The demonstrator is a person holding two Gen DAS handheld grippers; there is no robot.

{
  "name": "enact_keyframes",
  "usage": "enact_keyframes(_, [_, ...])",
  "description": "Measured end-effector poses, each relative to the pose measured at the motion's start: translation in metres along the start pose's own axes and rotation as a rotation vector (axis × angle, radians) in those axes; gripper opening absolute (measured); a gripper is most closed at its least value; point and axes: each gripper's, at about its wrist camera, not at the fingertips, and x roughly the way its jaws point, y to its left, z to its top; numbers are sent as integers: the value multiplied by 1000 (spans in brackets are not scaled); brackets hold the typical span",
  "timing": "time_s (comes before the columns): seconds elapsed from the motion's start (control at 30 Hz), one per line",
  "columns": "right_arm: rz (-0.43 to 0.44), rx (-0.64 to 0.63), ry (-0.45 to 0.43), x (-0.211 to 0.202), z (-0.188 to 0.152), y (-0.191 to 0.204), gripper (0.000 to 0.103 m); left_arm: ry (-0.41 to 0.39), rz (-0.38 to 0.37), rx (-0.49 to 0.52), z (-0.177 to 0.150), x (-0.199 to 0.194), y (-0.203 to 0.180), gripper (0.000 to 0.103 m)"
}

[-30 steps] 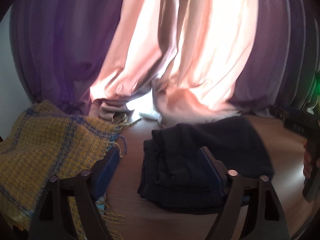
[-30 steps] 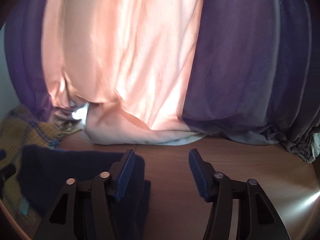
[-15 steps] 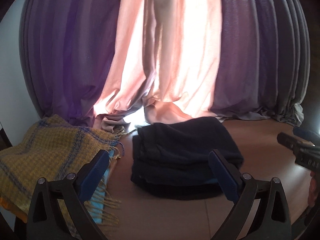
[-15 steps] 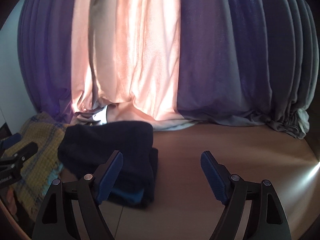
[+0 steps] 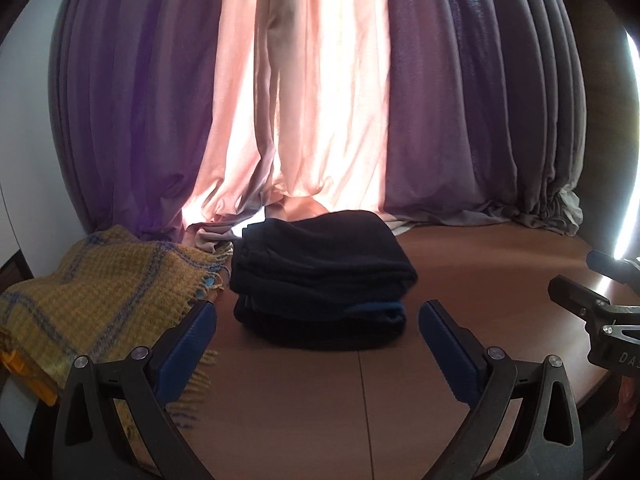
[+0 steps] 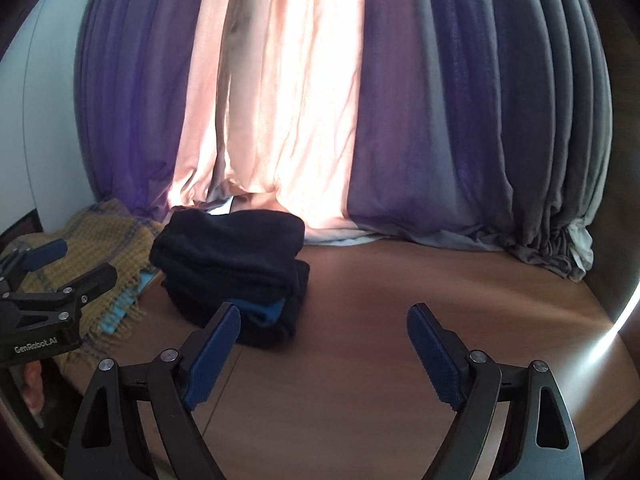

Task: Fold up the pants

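Observation:
The dark navy pants (image 5: 320, 276) lie folded in a thick stack on the brown wooden table (image 5: 460, 276), near the curtains. A strip of blue lining shows at the stack's front edge. My left gripper (image 5: 316, 312) is open and empty, held back from the stack's near side. In the right wrist view the pants (image 6: 236, 260) lie left of centre. My right gripper (image 6: 324, 316) is open and empty, to the right of the stack and apart from it. The right gripper shows at the right edge of the left wrist view (image 5: 576, 280). The left gripper shows at the left of the right wrist view (image 6: 72, 264).
A yellow woven blanket with blue stripes and a fringe (image 5: 92, 300) lies left of the pants, also in the right wrist view (image 6: 112, 240). Purple and pink curtains (image 5: 312, 100) hang behind and pool on the table's far edge. A grey gathered curtain (image 6: 560, 248) lies far right.
Both grippers have let go of the pants, opened wider and pulled back from the stack. The pants now lie still, farther away in both views.

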Motion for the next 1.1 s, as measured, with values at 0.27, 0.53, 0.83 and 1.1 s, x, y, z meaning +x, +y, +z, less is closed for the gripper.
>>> enact_keyframes(0.27, [10, 34, 14, -44, -32, -11, 86, 23, -11, 9, -27, -40, -19, 103])
enact_keyframes(0.53, [8, 42, 18, -76, -52, -18, 86, 30, -27, 8, -44, -67, -31, 103])
enact_keyframes(0.83, [-7, 43, 25, -94, -65, -23, 86, 41, -28, 6, -56, -79, -37, 103])
enact_keyframes(1.1, [-11, 41, 22, -99, -68, -24, 86, 42, -26, 4, -61, -85, -42, 103])
